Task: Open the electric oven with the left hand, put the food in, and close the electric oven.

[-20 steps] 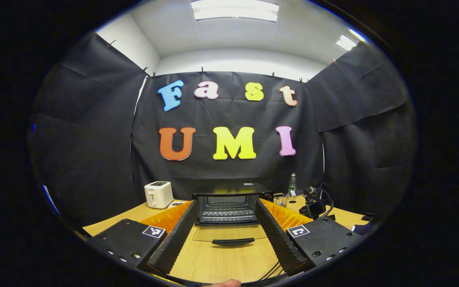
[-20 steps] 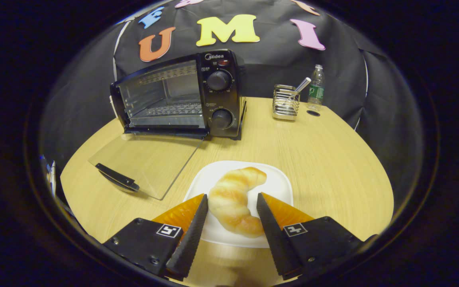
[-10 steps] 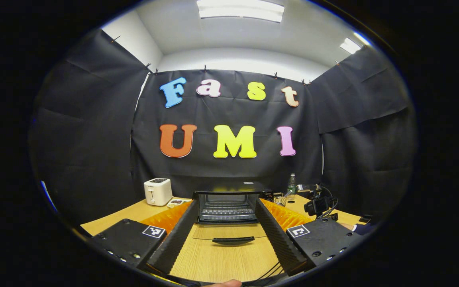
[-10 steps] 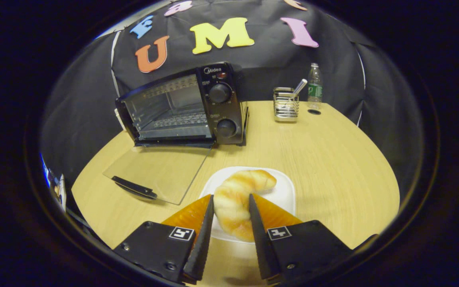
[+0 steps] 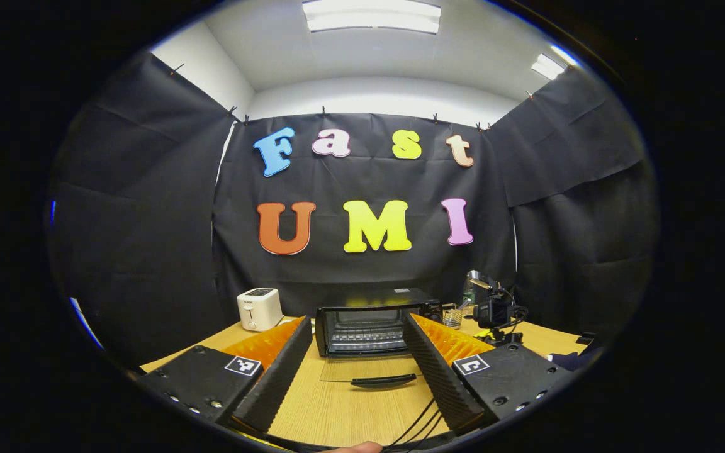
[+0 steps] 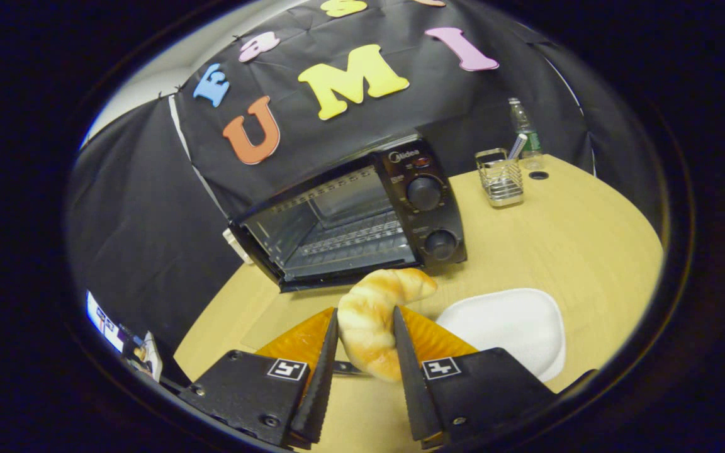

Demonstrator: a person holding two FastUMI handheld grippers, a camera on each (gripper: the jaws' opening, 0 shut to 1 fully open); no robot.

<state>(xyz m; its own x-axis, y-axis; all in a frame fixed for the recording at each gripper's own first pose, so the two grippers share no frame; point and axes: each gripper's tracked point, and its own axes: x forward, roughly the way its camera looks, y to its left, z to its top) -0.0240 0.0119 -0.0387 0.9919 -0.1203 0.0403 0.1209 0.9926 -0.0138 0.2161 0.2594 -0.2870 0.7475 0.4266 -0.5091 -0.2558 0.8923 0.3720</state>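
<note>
Item 1. Oven (image 6: 362,217): the landmark for this entry. You are looking at it with its glass door (image 5: 362,370) lying flat on the table (image 6: 576,233) in front of the opening and the rack (image 6: 353,239) inside bare. Its two knobs are sitting on the panel at the oven's right side.

Item 2. Left gripper (image 5: 355,362): you are holding it well in front of the oven, facing the open mouth, fingers standing wide apart and gripping nothing. The door handle (image 5: 382,380) is lying between them, farther off.

Item 3. Croissant (image 6: 372,314): you are carrying it in the right gripper (image 6: 362,343), just in front of the oven's opening and above the lowered door. Both fingers are pressing on its lower middle; the upper horn is curling free toward the oven. Judged light, soft and flaky, so it is likely crushing or tearing under a hard squeeze and swinging if gripped by a tip. The thick middle looks the sound place to hold, with gentle pressure.

Item 4. Plate (image 6: 507,324): white, sitting bare to the oven's front right.

Item 5. Wire holder (image 6: 501,179) and bottle (image 6: 526,135): standing right of the oven, toward the table's back edge.

Item 6. Toaster (image 5: 260,309): standing left of the oven in the left gripper view.
</note>
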